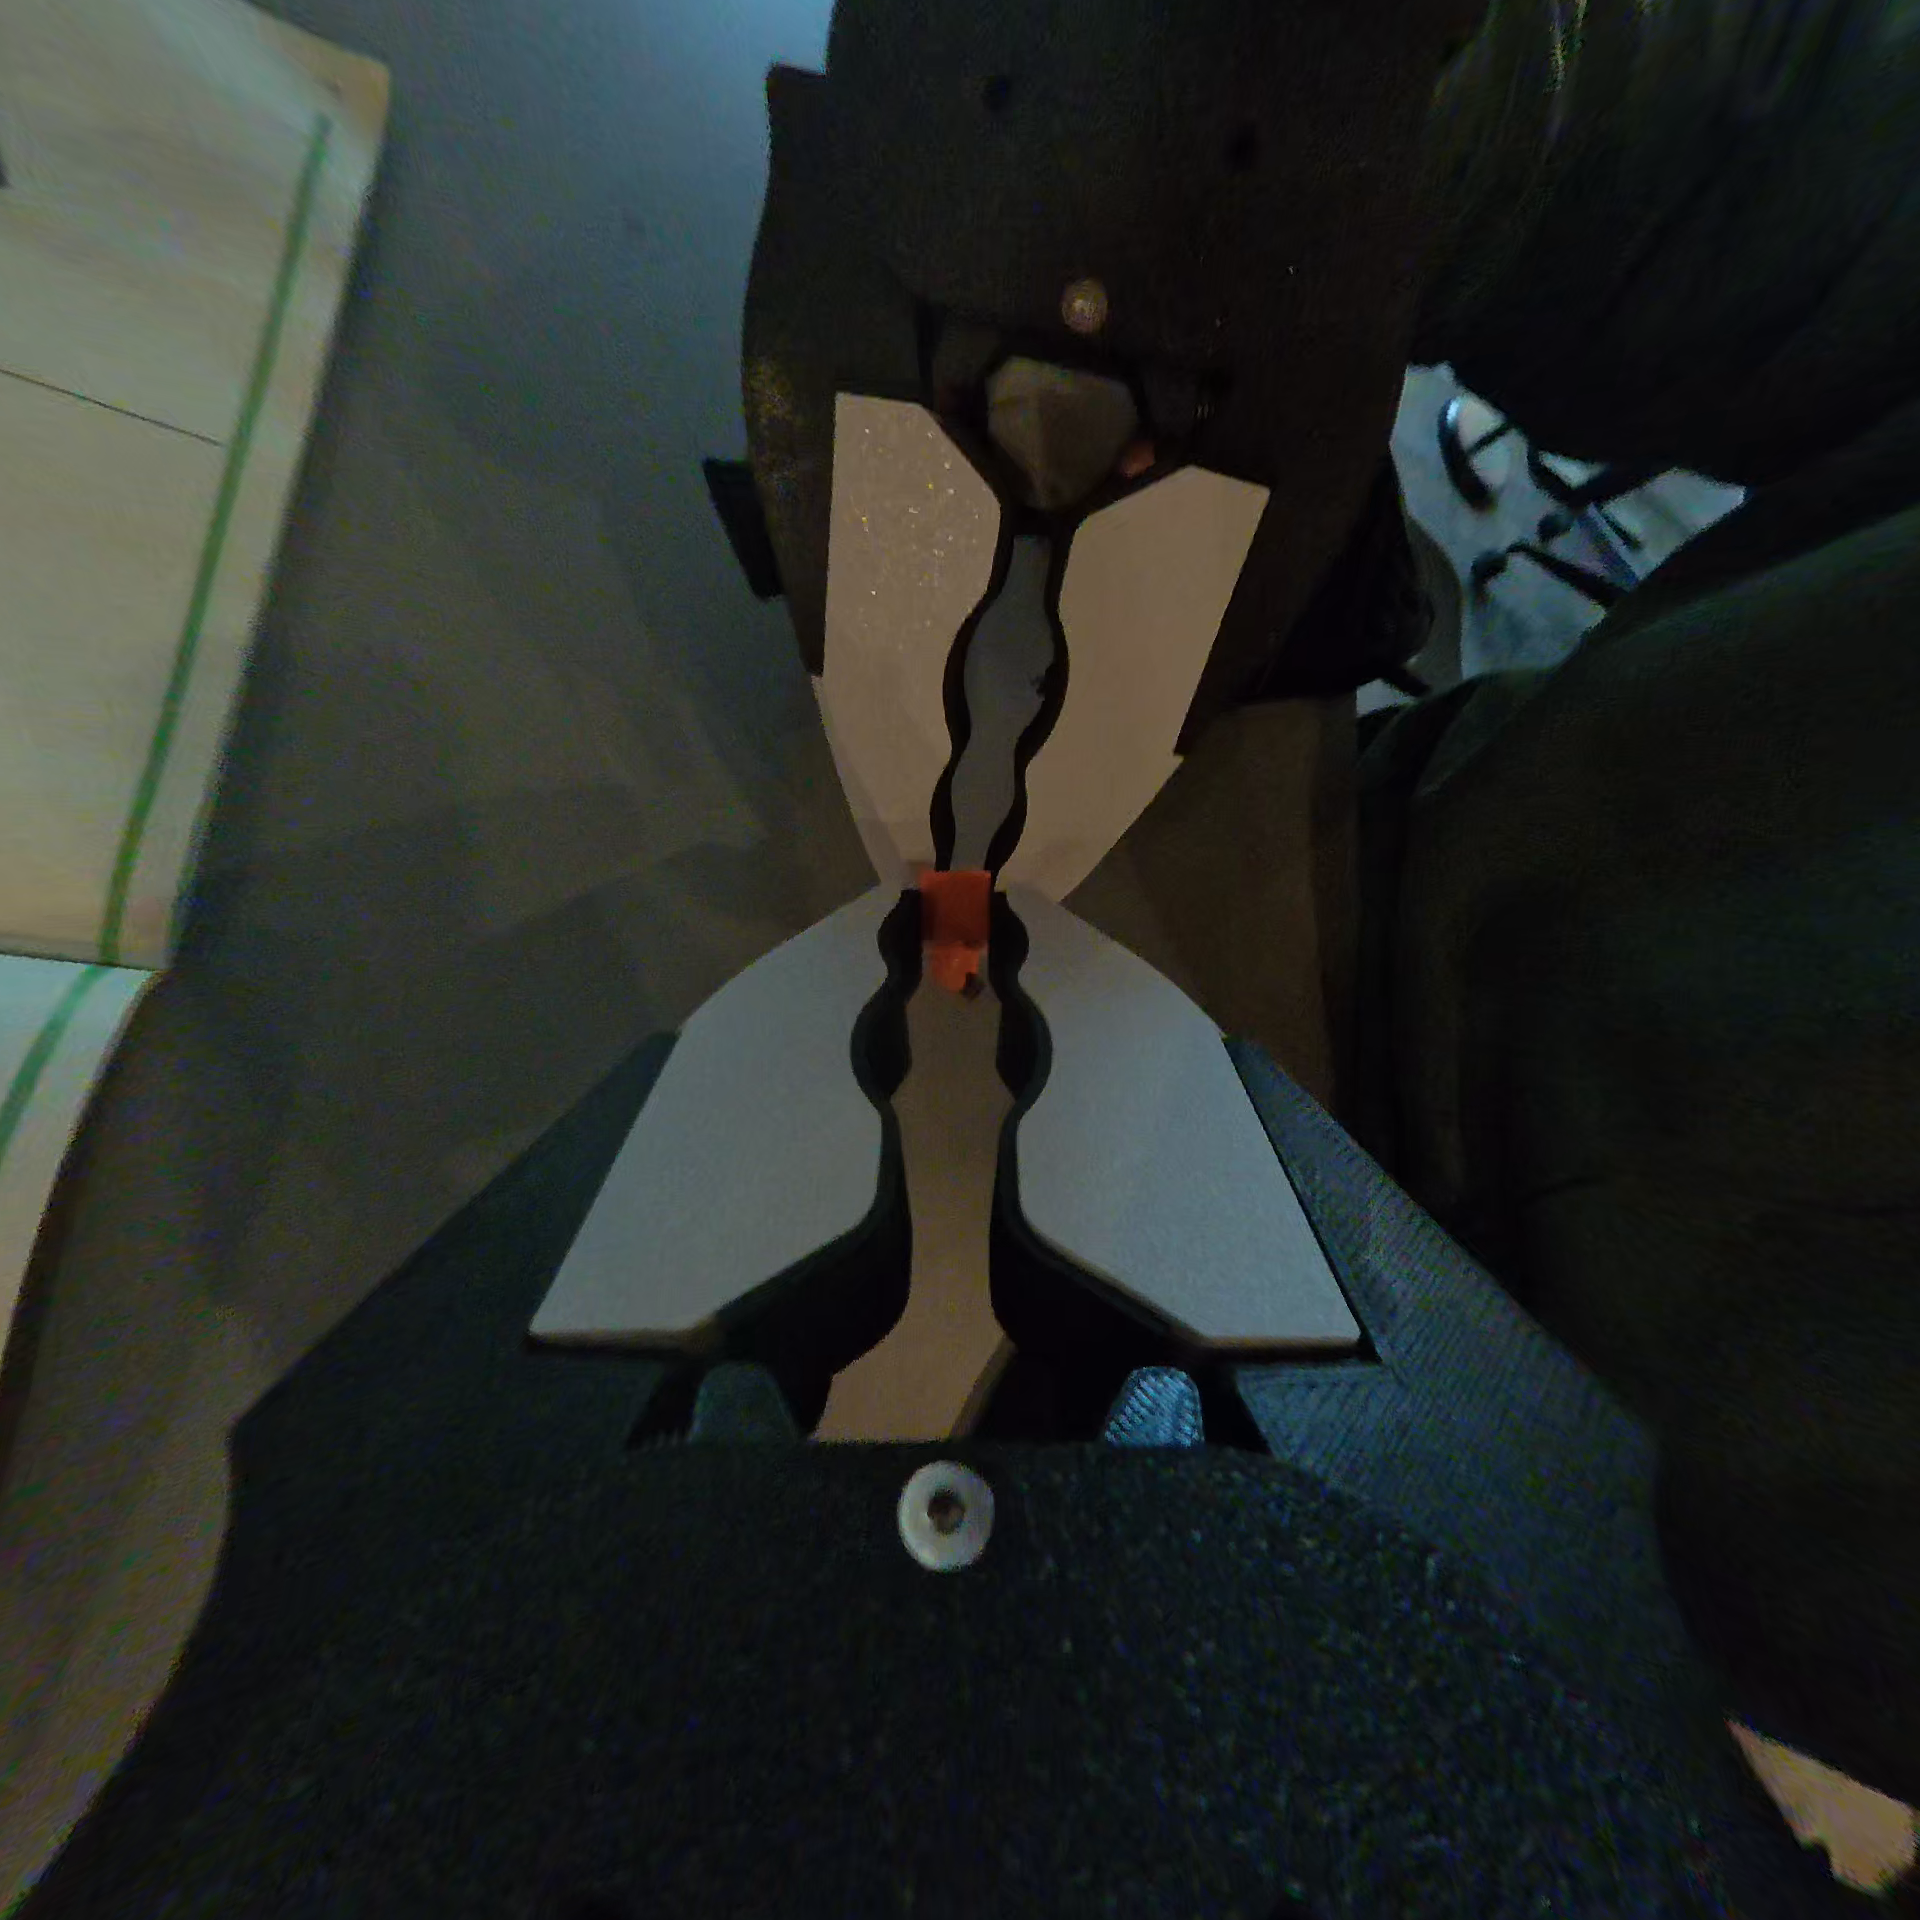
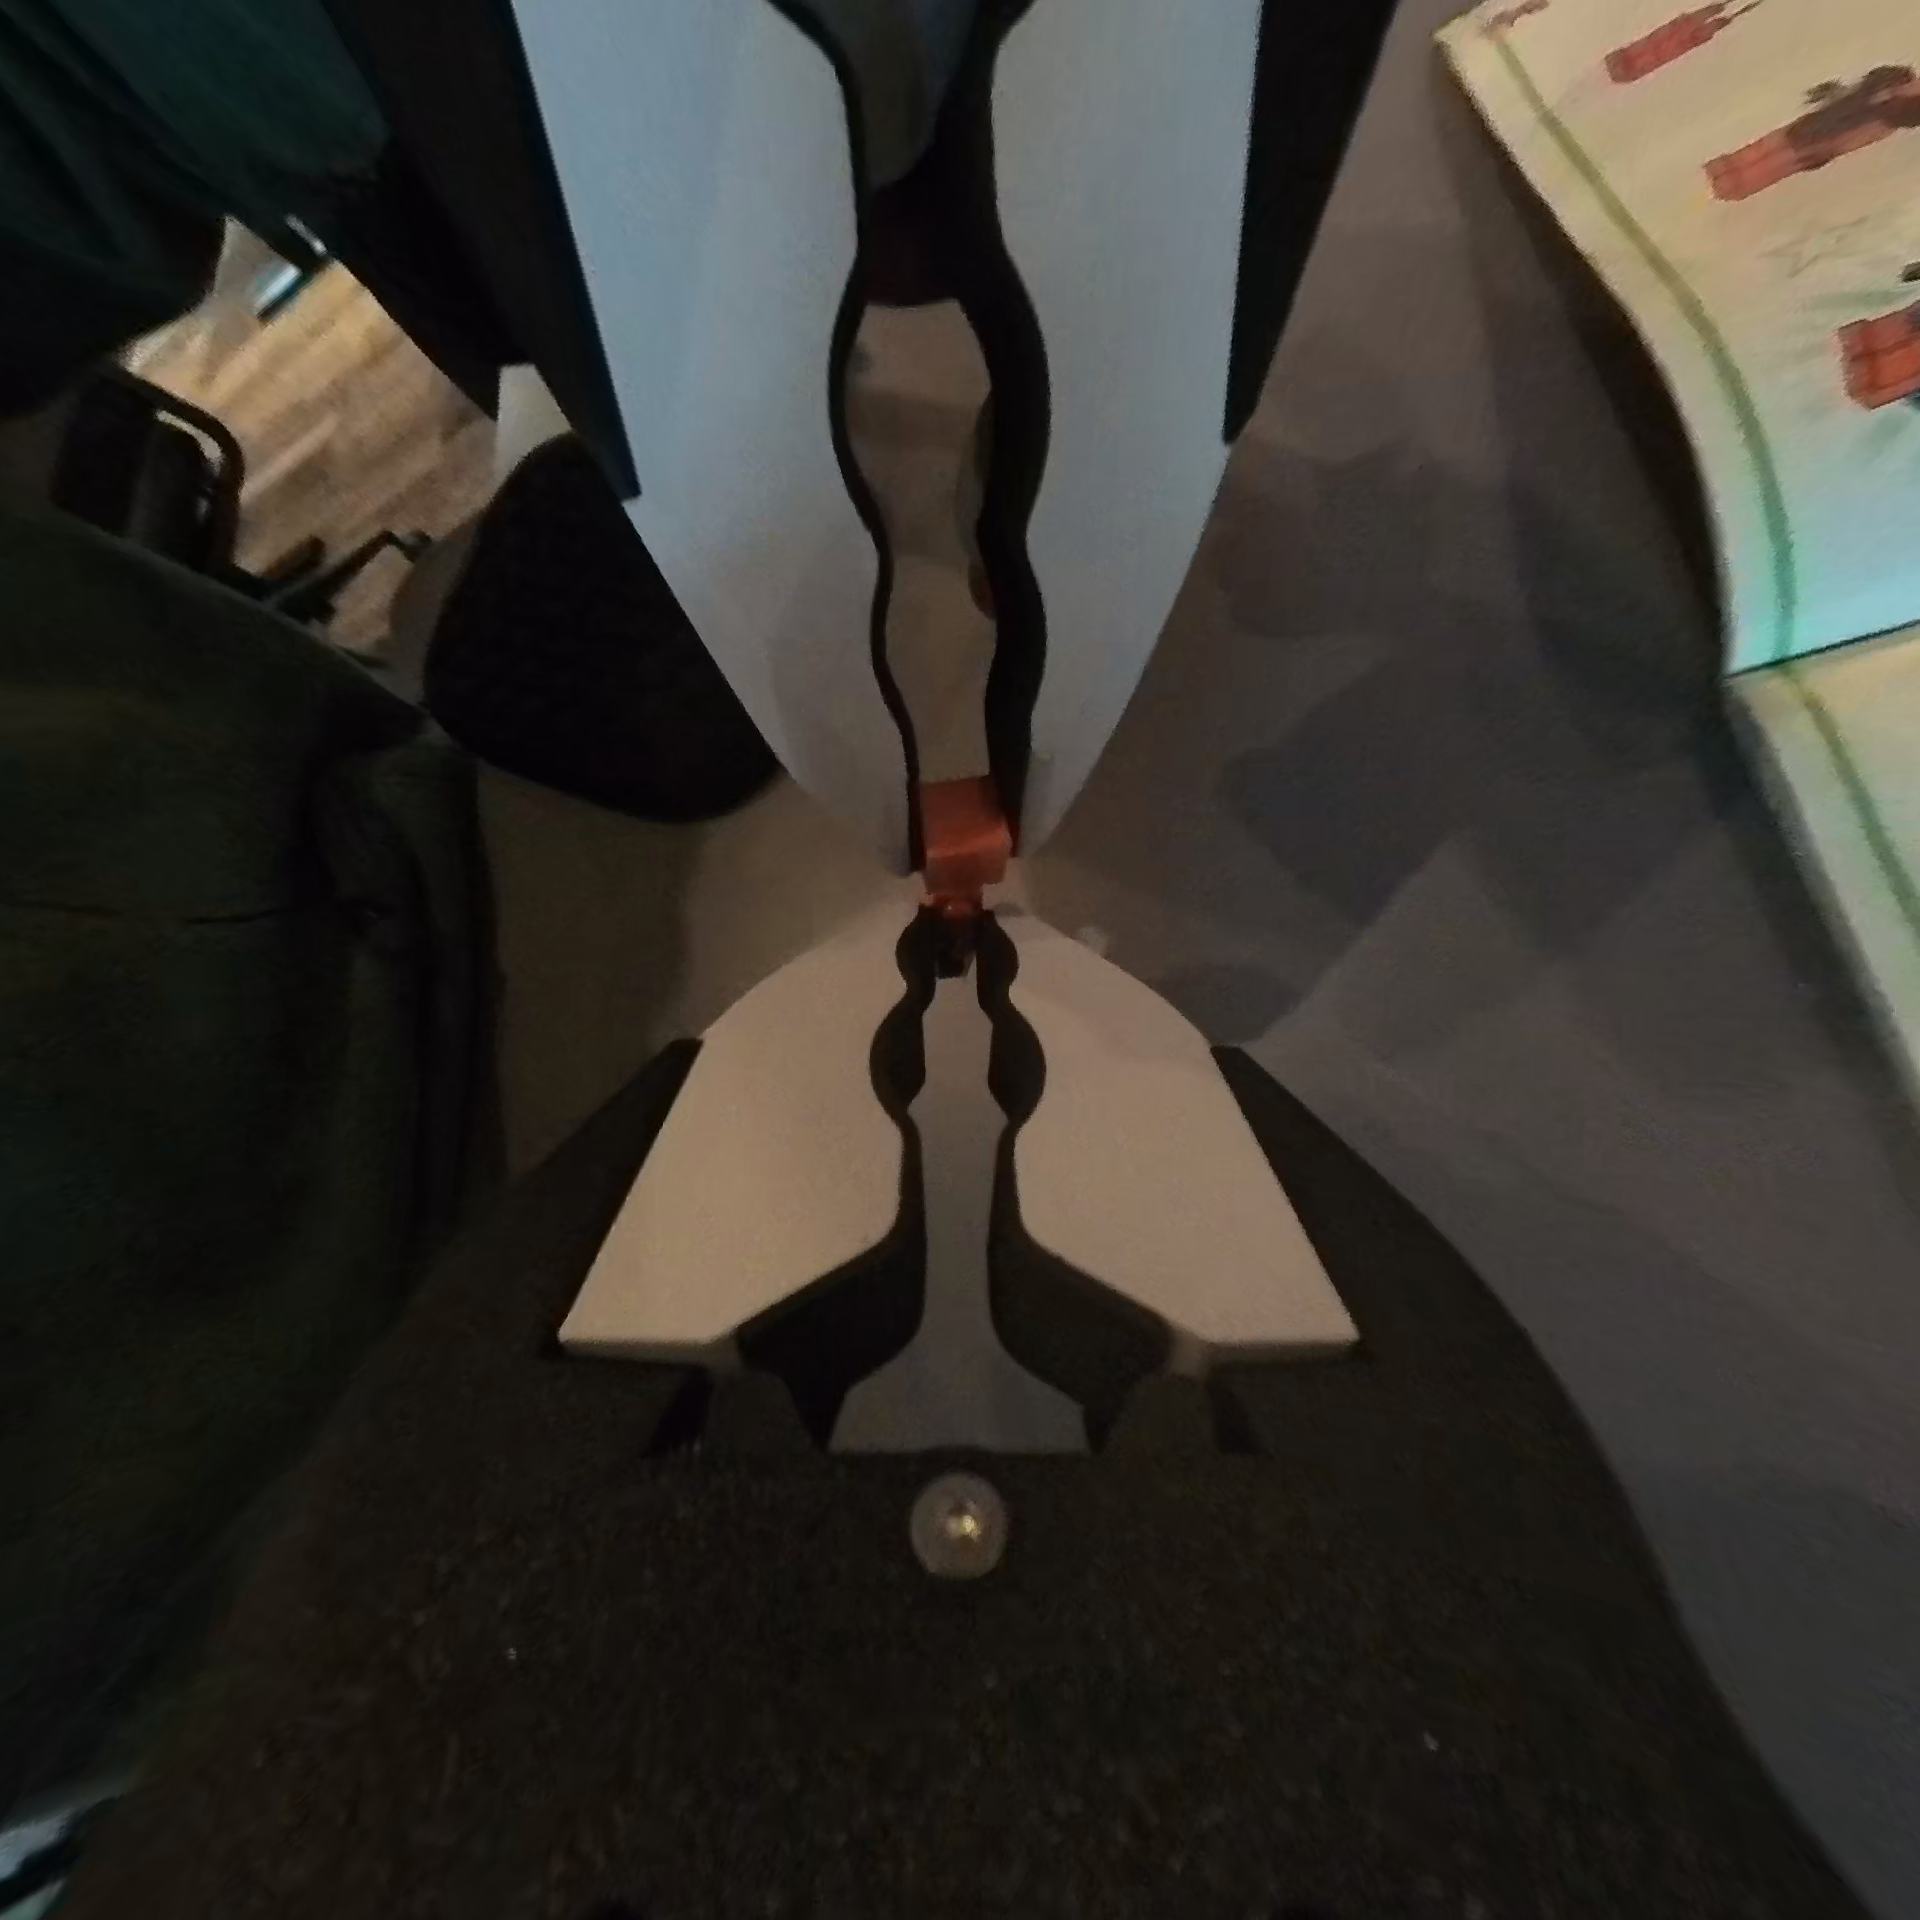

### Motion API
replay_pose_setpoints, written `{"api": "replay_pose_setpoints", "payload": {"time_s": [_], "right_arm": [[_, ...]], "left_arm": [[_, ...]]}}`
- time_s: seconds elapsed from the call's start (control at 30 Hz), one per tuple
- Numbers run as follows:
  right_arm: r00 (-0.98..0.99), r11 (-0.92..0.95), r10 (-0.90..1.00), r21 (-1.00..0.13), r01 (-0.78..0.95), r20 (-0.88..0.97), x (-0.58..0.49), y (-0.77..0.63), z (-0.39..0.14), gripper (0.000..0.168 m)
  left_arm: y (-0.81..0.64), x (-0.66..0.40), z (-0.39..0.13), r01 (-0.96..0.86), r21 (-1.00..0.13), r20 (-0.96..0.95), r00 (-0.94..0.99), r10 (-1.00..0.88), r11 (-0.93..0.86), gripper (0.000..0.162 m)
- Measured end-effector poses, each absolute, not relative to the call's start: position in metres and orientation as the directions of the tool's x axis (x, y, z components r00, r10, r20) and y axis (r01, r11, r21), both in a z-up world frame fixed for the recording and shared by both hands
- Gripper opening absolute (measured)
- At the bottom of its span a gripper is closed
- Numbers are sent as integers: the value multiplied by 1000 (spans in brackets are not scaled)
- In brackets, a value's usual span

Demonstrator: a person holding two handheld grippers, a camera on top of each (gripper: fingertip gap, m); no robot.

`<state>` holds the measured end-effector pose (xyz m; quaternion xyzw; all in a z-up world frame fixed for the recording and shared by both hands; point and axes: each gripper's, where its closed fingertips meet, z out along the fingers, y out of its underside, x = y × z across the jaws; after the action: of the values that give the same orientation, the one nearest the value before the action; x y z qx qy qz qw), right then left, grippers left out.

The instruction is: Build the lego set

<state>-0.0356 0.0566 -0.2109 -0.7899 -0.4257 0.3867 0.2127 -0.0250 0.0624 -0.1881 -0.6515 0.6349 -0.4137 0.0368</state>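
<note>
My two grippers meet tip to tip above the grey table. My left gripper (image 1: 954, 920) is shut on a small orange lego brick (image 1: 954, 902). In the right wrist view the left gripper (image 2: 961, 847) comes down from the top with that brick (image 2: 956, 831) between its tips. My right gripper (image 2: 954, 927) is shut on a smaller orange-and-dark piece (image 2: 951, 899) that sits against the brick. In the left wrist view the right gripper (image 1: 971, 868) comes from the top, and the small piece (image 1: 951, 961) shows just below the brick.
An open instruction booklet (image 2: 1766, 260) lies on the grey table (image 2: 1455, 623) at the right, and shows in the left wrist view (image 1: 156, 468) at the left. A person's dark sleeve (image 1: 1662, 1039) fills the right side there. A chair (image 2: 156, 457) stands beyond the table. The grippers are tip to tip, or close to it.
</note>
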Motion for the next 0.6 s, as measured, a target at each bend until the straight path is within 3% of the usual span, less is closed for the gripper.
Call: {"api": "replay_pose_setpoints", "payload": {"time_s": [0.6], "right_arm": [[295, -461, 887, -669, 583, -354, -34, 44, -220, 6]], "left_arm": [[47, -28, -200, -823, -566, 434, -254, -864, -42, 14]]}}
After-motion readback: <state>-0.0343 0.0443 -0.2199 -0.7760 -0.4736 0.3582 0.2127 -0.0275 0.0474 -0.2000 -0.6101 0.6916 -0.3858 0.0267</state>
